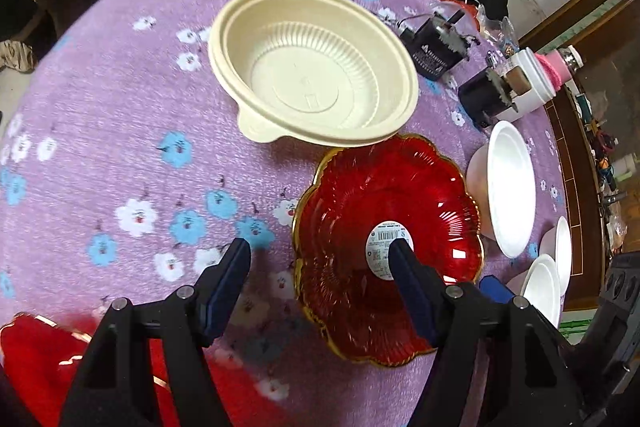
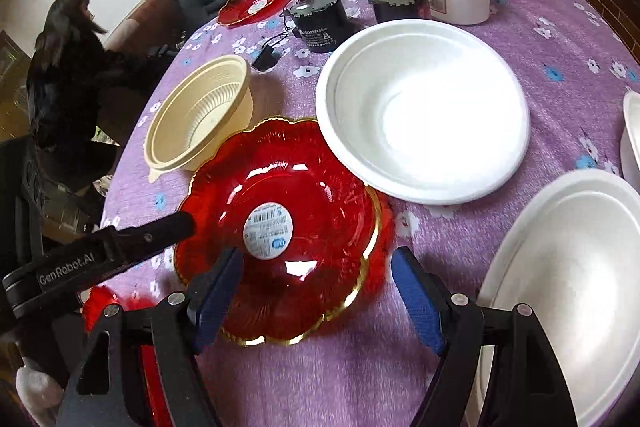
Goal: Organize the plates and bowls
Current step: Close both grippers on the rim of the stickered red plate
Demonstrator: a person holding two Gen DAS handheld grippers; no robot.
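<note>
1. Gripping has not begun: both claws hover over the scalloped red glass plate with the gold rim and round white label (image 2: pixel 276 239), which lies on the purple flowered counter (image 1: pixel 120 99) between the ribbed cream plastic bowl (image 1: pixel 312 67) and the nearest white foam bowl (image 2: pixel 424 107).
2. The left claw (image 1: pixel 324 255) is released, its jaws well apart; one blue pad sits over the plate's label and the other over bare cloth, so the plate's left rim lies between them, untouched as far as can be seen.
3. The right claw (image 2: pixel 316 261) is released too, one pad over the plate's near side and the other over cloth beyond its right rim. Nothing is held.
4. To do the step well, I judge, pick one rim per claw and bring the pads down squarely across a scallop's edge, not its sloping wall, since smooth glass is likely to slip.
5. Mind the neighbours: the cream bowl's rim and the white bowl's rim each overlap the red plate's edge in these views, so lifting straight up may nudge them. Sliding the plate toward the near edge first looks safer.
6. Matching red plates show at the counter's far side (image 2: pixel 256 1) and at the near left corner (image 1: pixel 36 359); stacking on one seems the likely aim.
7. Two more white foam bowls (image 2: pixel 576 291) sit to the right.
</note>
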